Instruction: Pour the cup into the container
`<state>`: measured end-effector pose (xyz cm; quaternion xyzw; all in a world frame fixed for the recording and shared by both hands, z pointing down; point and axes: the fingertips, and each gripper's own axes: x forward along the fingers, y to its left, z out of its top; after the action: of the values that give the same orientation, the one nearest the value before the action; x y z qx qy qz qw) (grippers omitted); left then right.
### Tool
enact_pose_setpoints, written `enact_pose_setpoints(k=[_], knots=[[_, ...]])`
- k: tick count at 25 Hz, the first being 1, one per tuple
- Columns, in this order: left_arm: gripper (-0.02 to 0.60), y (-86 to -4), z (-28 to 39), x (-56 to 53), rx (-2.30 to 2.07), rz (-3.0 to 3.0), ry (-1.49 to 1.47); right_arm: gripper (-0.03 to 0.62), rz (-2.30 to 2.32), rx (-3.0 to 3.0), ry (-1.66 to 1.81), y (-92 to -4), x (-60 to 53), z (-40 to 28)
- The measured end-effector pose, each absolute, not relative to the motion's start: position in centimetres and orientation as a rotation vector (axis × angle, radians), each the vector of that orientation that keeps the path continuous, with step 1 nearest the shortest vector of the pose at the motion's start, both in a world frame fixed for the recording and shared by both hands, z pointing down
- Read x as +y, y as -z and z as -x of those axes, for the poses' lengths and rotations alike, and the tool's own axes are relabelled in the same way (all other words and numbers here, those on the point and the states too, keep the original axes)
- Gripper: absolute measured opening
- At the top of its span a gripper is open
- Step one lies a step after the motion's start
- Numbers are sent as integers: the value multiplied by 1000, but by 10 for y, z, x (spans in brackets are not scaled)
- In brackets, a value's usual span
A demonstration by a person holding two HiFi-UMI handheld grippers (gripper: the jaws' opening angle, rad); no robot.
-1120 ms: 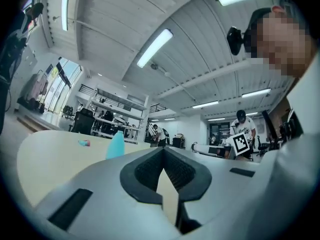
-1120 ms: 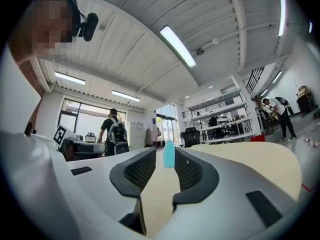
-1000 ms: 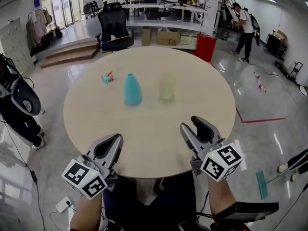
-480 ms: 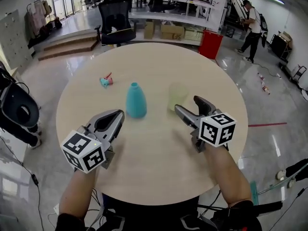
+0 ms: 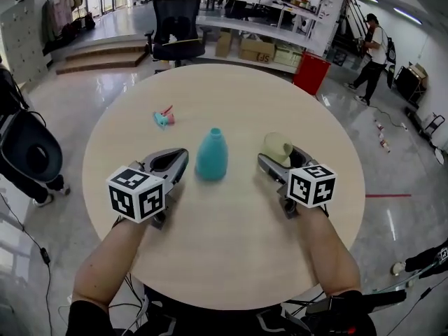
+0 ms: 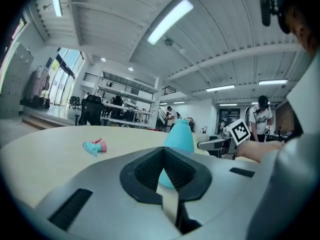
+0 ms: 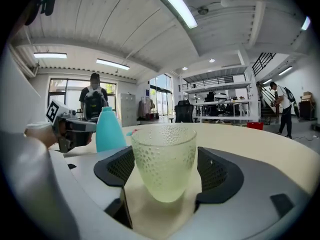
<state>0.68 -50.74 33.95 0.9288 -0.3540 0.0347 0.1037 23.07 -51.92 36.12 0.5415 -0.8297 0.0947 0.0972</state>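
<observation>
Cup [image 7: 164, 156]: dimpled glass, upright on the table between the right gripper [image 5: 280, 159] pads, which stand wide apart and off it.
Grip: close at mid-height, level.
Container: teal bottle [image 5: 211, 156] just beside, with a narrow mouth; left gripper [image 5: 171, 164] near it, jaws together.

Cup [image 5: 278, 144] bottom behind right hand-held gripper [image 5: 278, 158]

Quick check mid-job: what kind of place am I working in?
Probably an open workshop or lab-style office. Behind the round pale wooden table stands a black swivel office chair. There is also white shelving with brown cardboard boxes beneath it, and a glossy grey floor.
</observation>
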Motion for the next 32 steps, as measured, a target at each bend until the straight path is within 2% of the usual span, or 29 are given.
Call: enact_pose_setpoints(k=[3,12,25,32], knots=[[0,-341,-5,-513,-1077,-2750,-158,370,-1604,-2463,-323,-361,-524,-229],[0,-343,10,-511,-1103,-2750,-76,368,-1555,-2463,-346,-368,-527,-220],[0,-349,-4,-501,-950,-2861,-197,368,-1335,-2334,50,-280,-525,-166],[0,-349,-11,-491,-862,-2893,-203,368,-1194,-2194,206,-272,-533,-136]])
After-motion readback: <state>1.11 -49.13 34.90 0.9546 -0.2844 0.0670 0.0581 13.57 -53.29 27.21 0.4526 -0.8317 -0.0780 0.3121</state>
